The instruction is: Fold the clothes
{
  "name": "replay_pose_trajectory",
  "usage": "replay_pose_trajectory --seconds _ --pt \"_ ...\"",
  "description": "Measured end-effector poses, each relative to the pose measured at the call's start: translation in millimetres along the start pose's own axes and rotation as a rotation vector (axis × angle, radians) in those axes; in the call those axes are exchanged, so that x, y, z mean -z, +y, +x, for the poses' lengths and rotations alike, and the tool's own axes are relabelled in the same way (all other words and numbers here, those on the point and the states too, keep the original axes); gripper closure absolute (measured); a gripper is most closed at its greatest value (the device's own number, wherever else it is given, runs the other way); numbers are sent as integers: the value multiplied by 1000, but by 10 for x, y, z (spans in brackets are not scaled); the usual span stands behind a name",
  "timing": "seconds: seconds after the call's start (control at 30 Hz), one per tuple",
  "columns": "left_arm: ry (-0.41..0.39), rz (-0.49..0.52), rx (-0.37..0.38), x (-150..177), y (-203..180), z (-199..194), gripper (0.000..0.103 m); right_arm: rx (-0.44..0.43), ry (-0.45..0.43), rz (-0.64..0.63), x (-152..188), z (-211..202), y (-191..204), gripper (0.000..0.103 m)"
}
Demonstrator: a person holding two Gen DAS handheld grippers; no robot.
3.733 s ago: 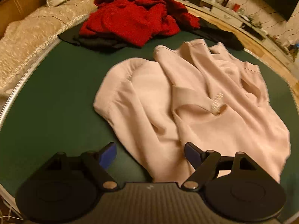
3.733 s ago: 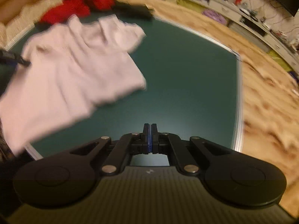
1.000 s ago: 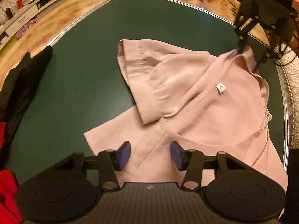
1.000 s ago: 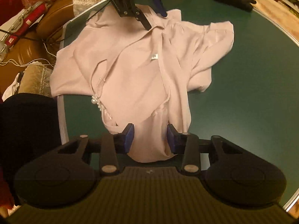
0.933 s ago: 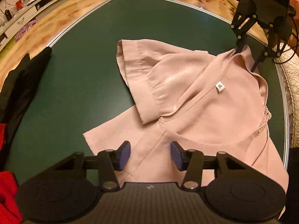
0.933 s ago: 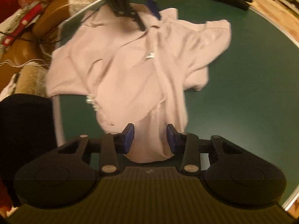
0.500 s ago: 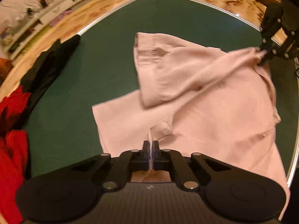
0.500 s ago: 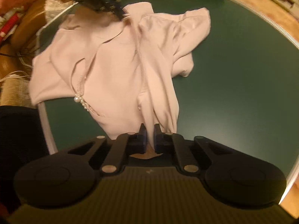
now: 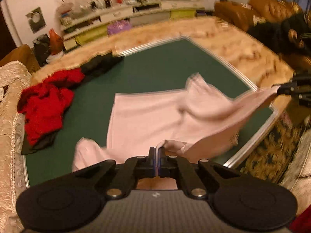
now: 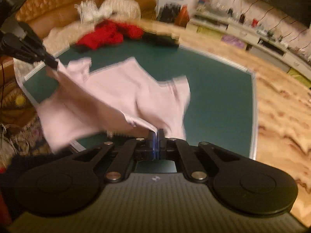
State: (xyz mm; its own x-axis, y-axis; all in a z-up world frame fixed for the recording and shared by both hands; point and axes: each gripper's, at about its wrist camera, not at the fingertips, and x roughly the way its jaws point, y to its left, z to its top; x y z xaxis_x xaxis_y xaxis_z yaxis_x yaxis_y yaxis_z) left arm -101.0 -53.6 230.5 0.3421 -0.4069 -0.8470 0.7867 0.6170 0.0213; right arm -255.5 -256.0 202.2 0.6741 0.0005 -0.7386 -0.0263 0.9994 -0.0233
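Observation:
A pale pink short-sleeved blouse (image 9: pixel 147 116) hangs stretched above the green table (image 9: pixel 155 71), its lower part still trailing on the cloth. My left gripper (image 9: pixel 157 151) is shut on one shoulder edge of the blouse. The right gripper (image 9: pixel 279 89) shows at the right edge of the left wrist view, pinching the opposite shoulder. In the right wrist view the right gripper (image 10: pixel 156 134) is shut on a fold of the pink blouse (image 10: pixel 120 89), and the left gripper (image 10: pixel 52 63) holds the far corner at upper left. Both views are motion-blurred.
A red garment (image 9: pixel 46 103) on a black one (image 9: pixel 101 64) lies at the table's far corner, also seen as a red heap (image 10: pixel 108 33). The table's metal rim (image 9: pixel 250 145) is close by. Brown sofas, a patterned floor and low shelves surround the table.
Both grippers went from open around the blouse's shoulders to shut on the fabric, then rose and swung, lifting and stretching the blouse off the table between them.

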Motion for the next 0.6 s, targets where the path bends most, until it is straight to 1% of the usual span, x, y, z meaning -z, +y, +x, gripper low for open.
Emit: replay_pose_trajectory --seconds 0.07,0.13,0.2,0.23,0.27,0.4,0.43,0.5,0.6 --pt "-30 -39 2 -257 104 -58 102 10 -47 32 -179 -172 -86 100" --pt "-54 -71 -4 -573 264 24 102 25 -63 58 -388 -165 -263 100" --pt "-75 -107 -10 -925 480 217 102 41 -43 80 -647 20 -517 100" --pt "-94 -129 -15 -1151 624 343 102 53 -33 92 -795 149 -656 100" --pt "-115 -144 -38 -1377 722 442 102 68 -25 104 -950 290 -797 100" --pt "-203 -209 -127 -2287 1119 823 102 168 -94 145 -1821 738 -1321 100" --pt "-246 -241 -142 -2538 1246 819 102 200 -125 149 -2067 807 -1422 100" --pt "-343 -266 -178 -2950 1367 681 102 273 -197 156 -2538 836 -1578 100" --pt "-476 -273 -221 -3382 1411 349 102 360 -296 176 -3121 762 -1798 100"
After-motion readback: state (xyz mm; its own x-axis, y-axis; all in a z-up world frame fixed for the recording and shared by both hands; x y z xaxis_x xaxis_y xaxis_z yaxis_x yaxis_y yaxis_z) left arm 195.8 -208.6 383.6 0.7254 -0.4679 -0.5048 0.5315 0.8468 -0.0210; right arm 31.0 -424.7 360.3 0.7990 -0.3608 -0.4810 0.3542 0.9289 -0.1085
